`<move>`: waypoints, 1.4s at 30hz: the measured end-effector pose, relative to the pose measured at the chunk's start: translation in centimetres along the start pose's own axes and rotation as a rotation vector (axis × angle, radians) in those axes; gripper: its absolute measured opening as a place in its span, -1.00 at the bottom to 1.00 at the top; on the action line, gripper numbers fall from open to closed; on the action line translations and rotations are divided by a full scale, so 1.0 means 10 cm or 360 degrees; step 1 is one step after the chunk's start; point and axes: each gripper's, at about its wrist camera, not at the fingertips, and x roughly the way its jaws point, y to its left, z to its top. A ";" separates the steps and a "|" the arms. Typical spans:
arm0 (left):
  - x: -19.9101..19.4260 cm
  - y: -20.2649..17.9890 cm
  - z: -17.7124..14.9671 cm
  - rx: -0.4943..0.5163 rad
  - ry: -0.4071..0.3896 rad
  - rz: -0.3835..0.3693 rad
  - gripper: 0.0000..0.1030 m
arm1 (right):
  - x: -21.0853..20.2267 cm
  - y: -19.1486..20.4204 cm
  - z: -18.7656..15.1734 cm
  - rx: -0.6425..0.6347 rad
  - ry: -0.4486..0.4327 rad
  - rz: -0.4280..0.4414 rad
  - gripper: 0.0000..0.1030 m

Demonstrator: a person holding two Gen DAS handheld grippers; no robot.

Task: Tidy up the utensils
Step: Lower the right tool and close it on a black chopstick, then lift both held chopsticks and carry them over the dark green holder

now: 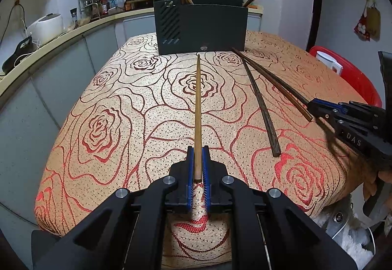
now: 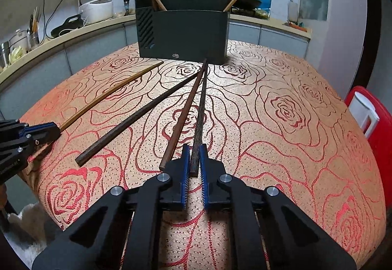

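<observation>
L gripper point(image 1: 198, 162) was clamped on the butt end of a light wooden chopstick point(image 1: 198, 108), whose tip was aimed at the black utensil holder point(image 1: 201, 27) at the far edge of the rose-patterned table point(image 1: 103, 123). R gripper point(image 2: 194, 159) was clenched on a dark textured chopstick point(image 2: 201, 108), also near its butt end. Just beside it, a reddish-brown chopstick point(image 2: 183, 118) lay against the outside of the R gripper's left finger, not held. A dark brown chopstick point(image 2: 137, 118) lay loose toward the near-left part of the table. Several chopsticks were already stood in the holder.

Risks, as judged: both grips were taken at the very end, so each stick could pivot or slip when lifted. The reddish-brown stick could be dragged or knocked off the near edge as the R gripper is raised. Tips could be caught on the holder's front wall if brought in too low.
</observation>
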 end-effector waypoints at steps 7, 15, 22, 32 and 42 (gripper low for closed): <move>-0.23 0.00 0.08 0.0049 -0.0047 0.0009 -0.88 | -0.26 -0.15 0.11 0.0090 -0.0067 0.0018 -0.85; -0.67 0.03 0.39 0.0087 -0.0245 0.0019 -0.88 | -0.76 -0.19 0.34 0.0093 -0.0286 0.0045 -0.85; -1.00 0.09 0.73 0.0063 -0.0484 0.0018 -0.88 | -1.11 -0.26 0.59 0.0110 -0.0433 0.0104 -0.85; -1.23 0.26 1.19 -0.0077 -0.0678 -0.0066 -0.88 | -1.22 -0.41 1.02 0.0180 -0.0532 0.0170 -0.85; -1.19 0.28 1.66 -0.0043 -0.0683 -0.0086 -0.88 | -1.11 -0.51 1.45 0.0175 -0.0488 0.0197 -0.85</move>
